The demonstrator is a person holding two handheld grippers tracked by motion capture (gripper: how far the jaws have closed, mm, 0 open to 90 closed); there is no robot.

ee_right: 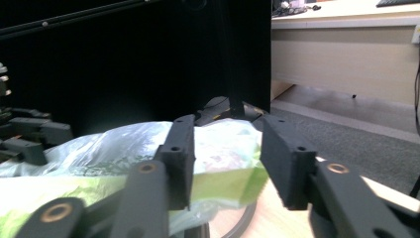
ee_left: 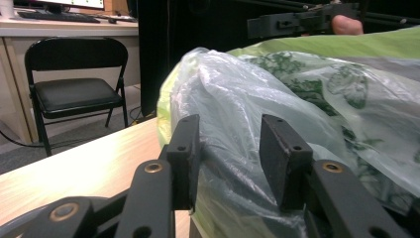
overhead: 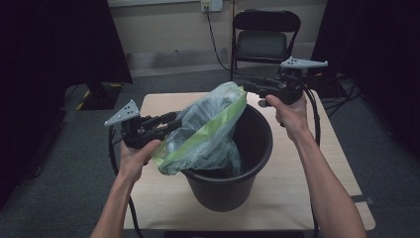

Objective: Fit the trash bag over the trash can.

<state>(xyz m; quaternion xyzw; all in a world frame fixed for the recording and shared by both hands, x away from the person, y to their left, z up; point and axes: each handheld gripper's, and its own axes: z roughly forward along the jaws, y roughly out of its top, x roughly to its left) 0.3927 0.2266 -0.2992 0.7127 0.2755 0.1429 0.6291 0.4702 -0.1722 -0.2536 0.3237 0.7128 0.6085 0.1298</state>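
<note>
Both claws stand partly open. The left gripper straddles the bag unpinched; the right gripper is beside its top edge. Risk: the unheld bag slumps off the bin rim toward the table edge.

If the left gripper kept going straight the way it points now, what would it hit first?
Most likely the translucent green-printed plastic bag: in the left gripper view it bulges right ahead of the left gripper, between its jaws. Whether it already touches them is unclear.
</note>
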